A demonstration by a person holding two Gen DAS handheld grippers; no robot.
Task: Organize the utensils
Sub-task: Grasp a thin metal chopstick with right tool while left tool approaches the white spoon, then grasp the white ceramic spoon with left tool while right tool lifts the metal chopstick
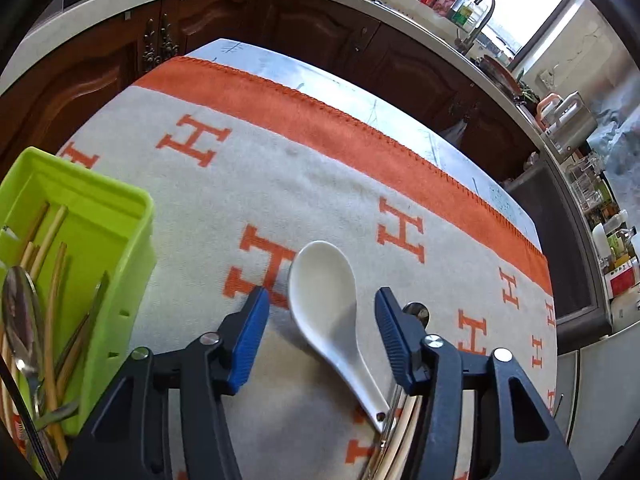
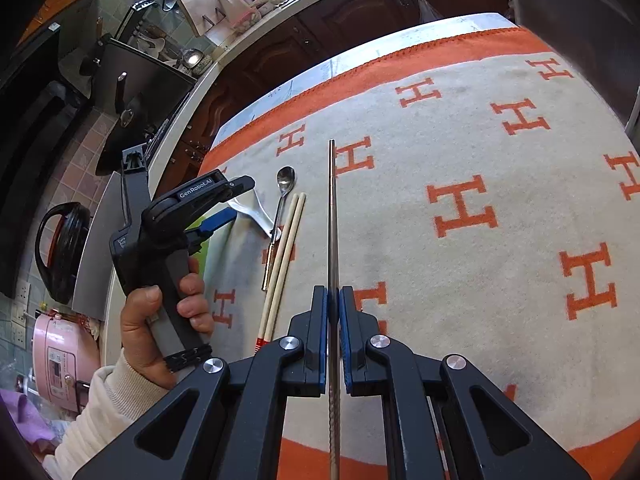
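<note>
Partly sorted: the green tray (image 1: 120,216) at near left already holds chopsticks and a metal spoon. Left hand-held gripper (image 1: 320,328) spreads wide around the white ceramic spoon (image 1: 324,292) on the worktop; right hand-held gripper (image 2: 333,304) clamps a metal chopstick (image 2: 332,208). Wooden chopsticks (image 2: 286,244) and a teaspoon (image 2: 285,184) remain outside.

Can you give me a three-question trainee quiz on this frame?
1. True or false: the right hand-held gripper is shut on a metal chopstick.
2. What lies between the open fingers of the left hand-held gripper? A) white ceramic spoon B) fork C) knife
3. Fill in: the green tray already holds wooden chopsticks and a metal ____.

Key: 1 true; 2 A; 3 spoon.
</note>
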